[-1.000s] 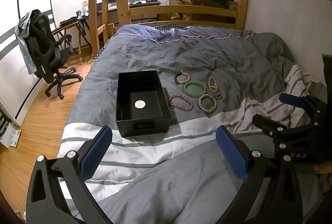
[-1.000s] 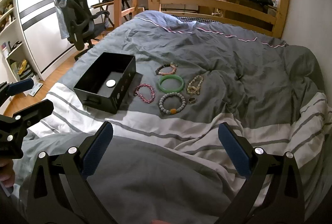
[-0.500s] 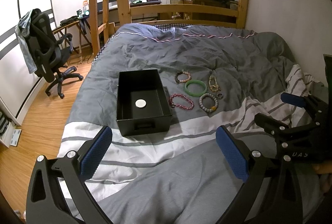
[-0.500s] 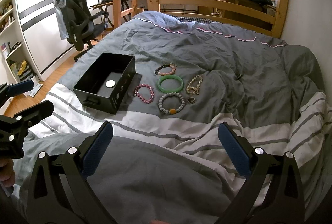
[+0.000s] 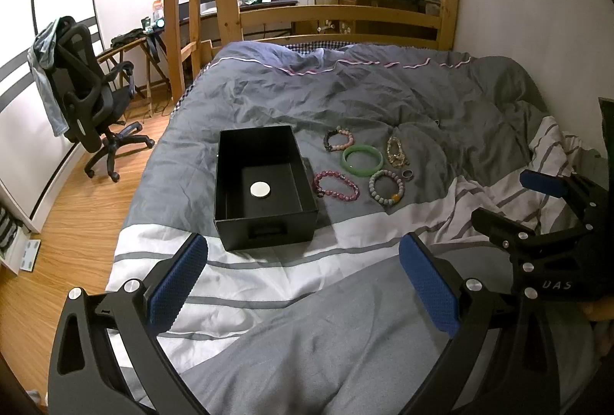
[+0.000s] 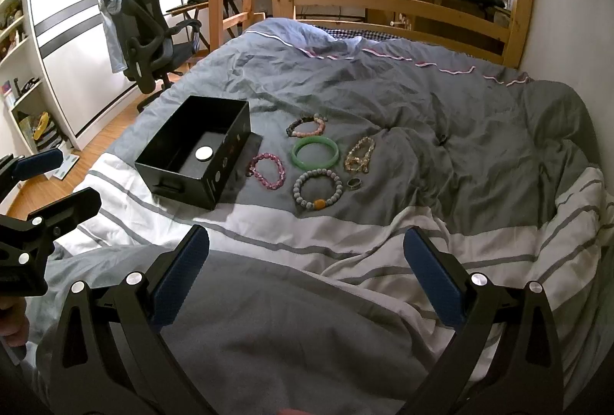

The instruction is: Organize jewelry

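The left tool (image 5: 303,280) hangs low in its frame, blue pads spread wide and holding nothing; the right tool (image 6: 305,273) is likewise spread and empty above the grey duvet (image 6: 441,108). At mid-frame on the bed sits an open black box (image 5: 264,219) with a white disc (image 5: 260,190) inside. Just right of it lie a pink bead bracelet (image 5: 336,186), a green bangle (image 5: 362,160), a grey bead bracelet (image 5: 387,187), a gold chain (image 5: 396,151), a ring (image 5: 407,175) and a mixed bead bracelet (image 5: 338,139).

Left gripper (image 5: 303,280) held level, jaws spread wide and empty, right gripper (image 6: 305,271) alongside it, jaws likewise wide apart, blue pads (image 6: 180,278) facing inward
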A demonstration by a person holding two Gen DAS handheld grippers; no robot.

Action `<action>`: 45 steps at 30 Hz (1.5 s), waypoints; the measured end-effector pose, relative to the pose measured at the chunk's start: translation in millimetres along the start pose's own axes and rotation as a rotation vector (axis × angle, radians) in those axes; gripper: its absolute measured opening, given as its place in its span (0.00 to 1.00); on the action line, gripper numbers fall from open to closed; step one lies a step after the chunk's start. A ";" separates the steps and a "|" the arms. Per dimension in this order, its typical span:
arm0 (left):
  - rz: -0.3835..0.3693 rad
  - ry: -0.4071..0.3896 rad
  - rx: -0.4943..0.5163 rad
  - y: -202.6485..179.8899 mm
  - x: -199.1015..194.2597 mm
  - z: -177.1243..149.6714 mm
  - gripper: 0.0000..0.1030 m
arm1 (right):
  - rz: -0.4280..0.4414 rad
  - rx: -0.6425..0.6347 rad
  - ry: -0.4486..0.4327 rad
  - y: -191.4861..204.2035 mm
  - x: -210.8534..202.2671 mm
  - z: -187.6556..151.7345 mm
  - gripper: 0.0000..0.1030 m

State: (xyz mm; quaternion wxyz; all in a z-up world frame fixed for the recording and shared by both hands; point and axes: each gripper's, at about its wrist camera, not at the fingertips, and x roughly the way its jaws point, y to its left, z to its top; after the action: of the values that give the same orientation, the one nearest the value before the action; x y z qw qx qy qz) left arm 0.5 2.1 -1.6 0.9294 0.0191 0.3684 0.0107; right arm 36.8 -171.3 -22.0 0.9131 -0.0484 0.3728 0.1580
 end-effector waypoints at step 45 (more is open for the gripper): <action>-0.055 0.078 0.106 -59.3 121.3 39.0 0.81 | 0.137 0.012 0.015 -63.5 52.9 24.7 0.70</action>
State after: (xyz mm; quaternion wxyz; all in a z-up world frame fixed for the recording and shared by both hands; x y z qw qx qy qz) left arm 115.8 -54.1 -58.8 0.9121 0.0576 0.4045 -0.0336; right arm 109.4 -212.9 -43.0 0.8976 -0.0185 0.3828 0.2177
